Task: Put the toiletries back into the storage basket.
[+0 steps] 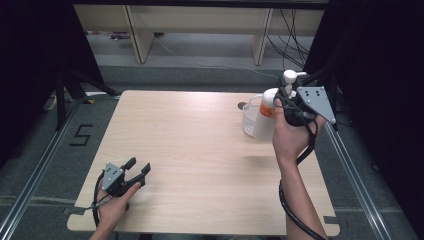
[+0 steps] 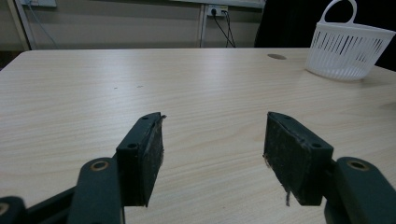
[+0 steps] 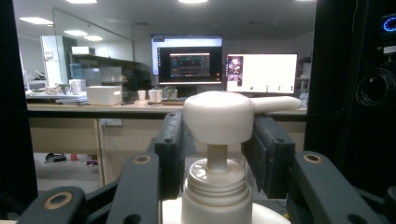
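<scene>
The right gripper [image 1: 289,102] clamps a pump bottle [image 1: 266,111], lifted above the basket [image 1: 248,120]; lowering remains. The left gripper [image 1: 139,167] rests open, empty.

The table [image 1: 200,145] had a light wood-grain top with rounded corners and stood on a grey floor [image 1: 40,150]. A white slatted basket [image 2: 348,49] with a looped handle rested directly on the top, near the far right corner. A small dark round spot [image 2: 276,56] marked the surface just beside the basket, toward the far edge. The left gripper [image 1: 135,172] sat low at the near left corner, whether touching the top could not be told.
</scene>
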The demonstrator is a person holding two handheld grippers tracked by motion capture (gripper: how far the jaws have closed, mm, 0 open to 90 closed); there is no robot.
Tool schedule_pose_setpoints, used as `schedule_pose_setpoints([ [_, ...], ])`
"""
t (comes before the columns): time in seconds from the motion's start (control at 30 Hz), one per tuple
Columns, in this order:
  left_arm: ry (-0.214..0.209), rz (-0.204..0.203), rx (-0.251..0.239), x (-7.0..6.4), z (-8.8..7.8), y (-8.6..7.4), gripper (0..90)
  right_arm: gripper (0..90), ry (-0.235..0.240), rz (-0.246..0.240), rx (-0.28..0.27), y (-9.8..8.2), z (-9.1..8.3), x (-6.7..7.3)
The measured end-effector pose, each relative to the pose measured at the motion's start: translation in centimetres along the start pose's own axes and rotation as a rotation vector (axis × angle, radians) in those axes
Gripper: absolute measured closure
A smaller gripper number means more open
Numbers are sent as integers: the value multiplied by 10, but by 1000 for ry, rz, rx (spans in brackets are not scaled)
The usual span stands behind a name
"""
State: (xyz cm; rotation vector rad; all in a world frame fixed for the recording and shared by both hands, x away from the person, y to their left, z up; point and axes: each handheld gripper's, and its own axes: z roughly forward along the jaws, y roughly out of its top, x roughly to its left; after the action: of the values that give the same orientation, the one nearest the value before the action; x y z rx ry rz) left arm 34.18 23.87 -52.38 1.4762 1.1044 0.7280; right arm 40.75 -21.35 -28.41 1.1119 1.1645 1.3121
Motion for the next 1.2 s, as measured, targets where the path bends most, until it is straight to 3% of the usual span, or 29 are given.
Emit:
schedule_pose_setpoints([
  [0.33, -2, -3, -1, 0, 0, 0, 369, 603, -13, 20, 5, 3, 8, -1],
  [0.37, -2, -2, -1, 0, 0, 0, 369, 602, -12, 1, -2, 4, 9, -3],
  [1.2, -3, -3, 0, 1, 0, 0, 368, 603, -27, 3, -10, 10, 28, -6],
])
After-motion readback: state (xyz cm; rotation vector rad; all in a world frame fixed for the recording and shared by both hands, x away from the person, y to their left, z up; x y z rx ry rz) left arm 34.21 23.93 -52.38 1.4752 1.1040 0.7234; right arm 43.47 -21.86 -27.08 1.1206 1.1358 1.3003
